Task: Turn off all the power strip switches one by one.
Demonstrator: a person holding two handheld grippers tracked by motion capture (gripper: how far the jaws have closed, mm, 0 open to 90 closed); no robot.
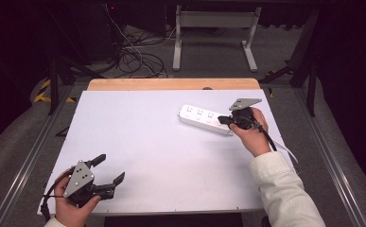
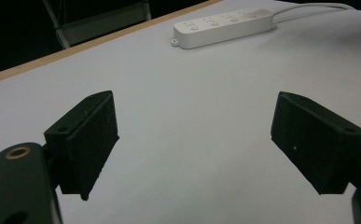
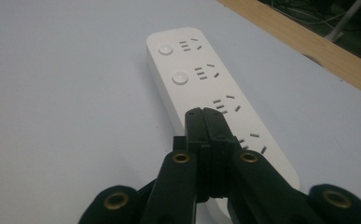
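White table [image 1: 138, 142], dark room. Our power strip [image 1: 205, 119] sits far right; the right gripper [image 1: 224, 120], jaws closed empty, hovers over its switches. Press off-centre and we'd probably shove it sideways. Left gripper [image 1: 109, 169] waits open, near left.

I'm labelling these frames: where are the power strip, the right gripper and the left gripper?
power strip [image 1: 197, 115]: high view, top face.
right gripper [image 3: 208, 114]: right gripper view, shut jaw tips.
left gripper [image 1: 108, 169]: high view, gap between open jaws.

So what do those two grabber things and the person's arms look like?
Both are black. The left gripper has two chunky block-shaped jaws, brass-coloured screw rings and a grey three-cornered plate on top. The right gripper has the same grey plate, and a black cable trails from it. The person wears a cream sleeve on the right arm.
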